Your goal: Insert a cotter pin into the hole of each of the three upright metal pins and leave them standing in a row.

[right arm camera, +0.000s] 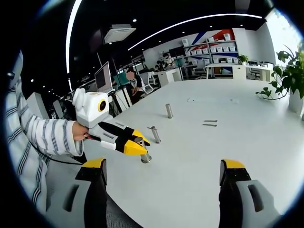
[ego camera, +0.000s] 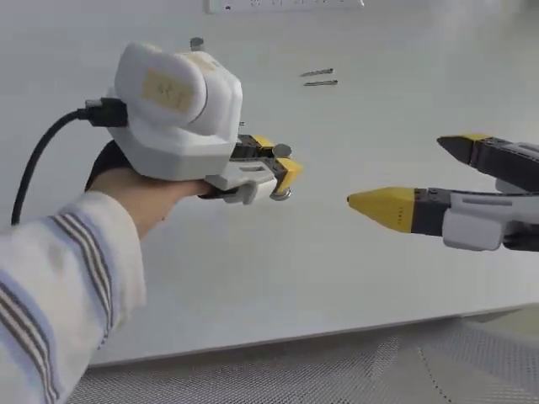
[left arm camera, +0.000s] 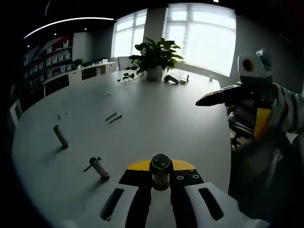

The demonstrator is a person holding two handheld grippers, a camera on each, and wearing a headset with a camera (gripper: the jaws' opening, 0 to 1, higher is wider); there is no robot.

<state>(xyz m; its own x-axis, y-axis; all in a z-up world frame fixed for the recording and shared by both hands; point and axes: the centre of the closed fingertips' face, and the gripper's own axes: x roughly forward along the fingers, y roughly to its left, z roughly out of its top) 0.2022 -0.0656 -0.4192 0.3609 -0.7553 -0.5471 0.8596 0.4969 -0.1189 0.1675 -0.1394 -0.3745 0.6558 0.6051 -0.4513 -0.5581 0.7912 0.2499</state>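
Threading stage, judged as the second of three pins. The left gripper (ego camera: 280, 162) is clenched on an upright metal pin (left arm camera: 160, 167), whose round head stands between the jaw tips; whether its foot rests on the table or hangs just over it cannot be told. The right gripper (ego camera: 396, 171) is released, its jaws wide apart and holding nothing, tips aimed toward the left jaws and near them. Ahead and to the left of the left jaws a second pin (left arm camera: 99, 167) stands with a thin crosspiece through its upper end, apparently a cotter pin already seated. Farther out on the same side a third pin (left arm camera: 61, 136) stands bare. Two loose cotter pins (left arm camera: 114, 117) lie side by side well beyond the left jaw tips. The next move, as a judgement, is for the right jaws to close on one loose cotter pin by its end and line it up with the hole of the held pin, which is too small to make out. The table (ego camera: 253, 286) is white, smooth and matte. The room is an office with large windows, a potted plant (left arm camera: 154, 57) far beyond the left jaws, and shelving along a wall.
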